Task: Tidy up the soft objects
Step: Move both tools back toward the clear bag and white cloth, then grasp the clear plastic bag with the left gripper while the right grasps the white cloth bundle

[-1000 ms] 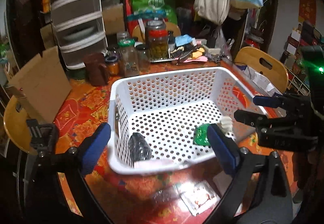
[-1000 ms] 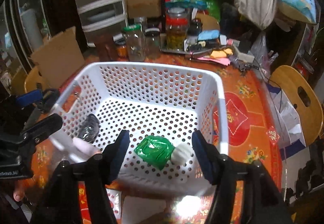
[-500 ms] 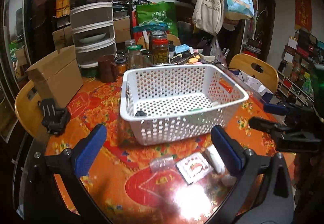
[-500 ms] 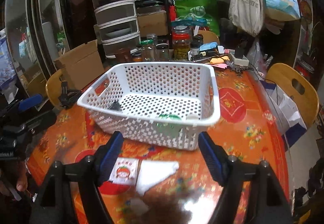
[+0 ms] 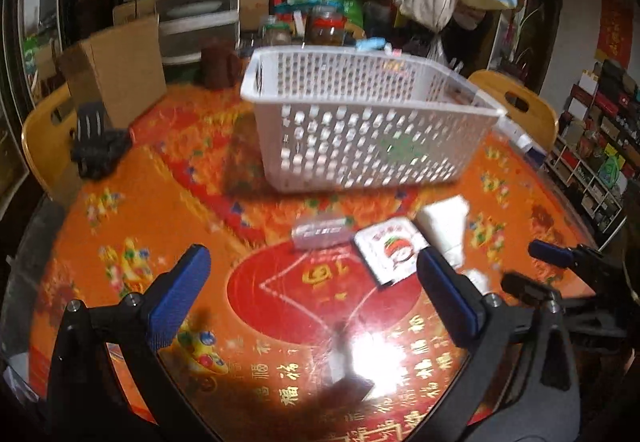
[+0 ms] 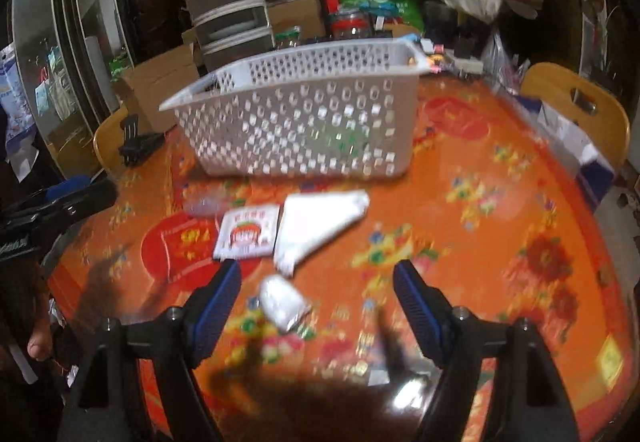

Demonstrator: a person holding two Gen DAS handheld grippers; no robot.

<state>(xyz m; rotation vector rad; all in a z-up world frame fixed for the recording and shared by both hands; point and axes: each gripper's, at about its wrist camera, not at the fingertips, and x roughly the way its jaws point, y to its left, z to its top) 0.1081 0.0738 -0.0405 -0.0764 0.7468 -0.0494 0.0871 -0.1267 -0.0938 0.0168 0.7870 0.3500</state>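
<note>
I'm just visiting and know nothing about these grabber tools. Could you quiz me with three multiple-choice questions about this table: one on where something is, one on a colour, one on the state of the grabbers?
1. Where does the flat square packet with a red tomato picture lie?
A. inside the basket
B. on the tablecloth in front of the basket
C. on a chair

2. What colour is the perforated plastic basket?
A. white
B. blue
C. black

3. How do the left gripper and right gripper stand?
A. both shut on packets
B. one holds the basket
C. both open, holding nothing

Answers: 1 B, the packet rests on the orange tablecloth beside a white folded plastic bag. 2 A, its holed walls are white. 3 C, each pair of blue pads is wide apart with only the table between them.
</note>
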